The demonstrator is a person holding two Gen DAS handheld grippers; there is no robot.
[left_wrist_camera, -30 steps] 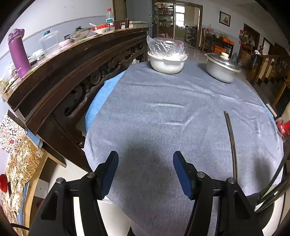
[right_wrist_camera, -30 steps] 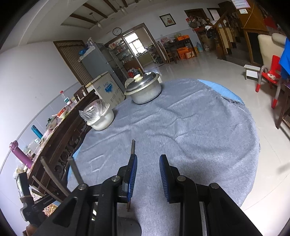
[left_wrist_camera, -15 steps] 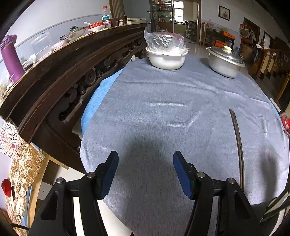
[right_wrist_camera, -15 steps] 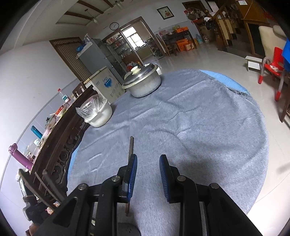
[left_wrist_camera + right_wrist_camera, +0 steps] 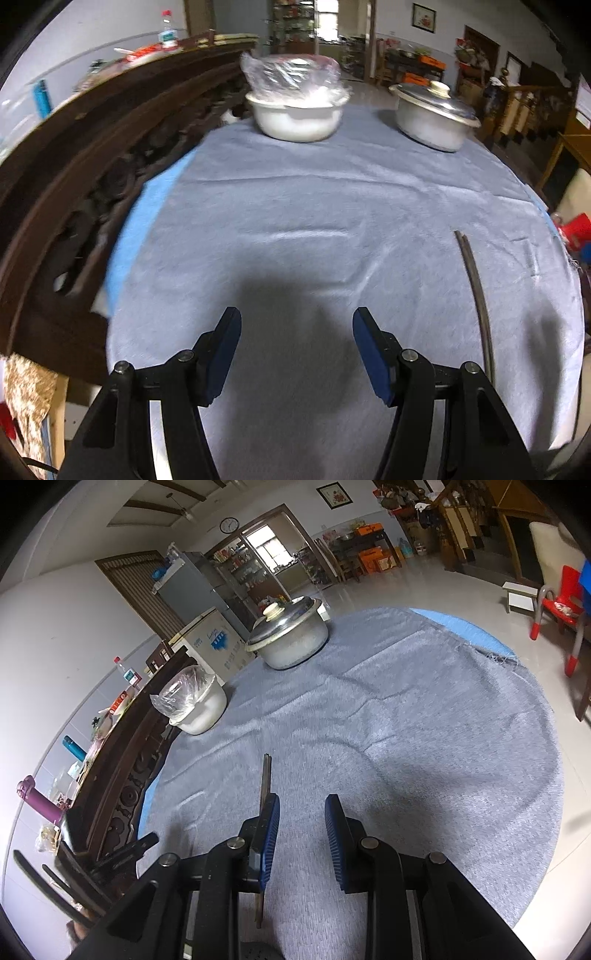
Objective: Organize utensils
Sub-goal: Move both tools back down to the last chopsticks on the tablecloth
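Thin dark chopsticks (image 5: 476, 295) lie close together on the grey tablecloth (image 5: 314, 206), off to the right of my left gripper (image 5: 297, 332). That gripper hangs open over bare cloth with nothing between its blue pads. In the right wrist view the same chopsticks (image 5: 266, 779) run along the cloth and pass under the left finger of my right gripper (image 5: 302, 805). Its jaws stand a narrow gap apart with only cloth (image 5: 406, 738) showing between them.
A white bowl under plastic wrap (image 5: 299, 118) and a lidded metal pot (image 5: 432, 122) stand at the table's far side. A carved dark wooden bench back (image 5: 92, 147) borders the left edge. Several dark sticks (image 5: 40, 882) poke up at the lower left of the right wrist view.
My left gripper has moved forward and lower over the table, so the bowl and pot look nearer. The right gripper has crept forward a little. Neither pair of jaws has changed.
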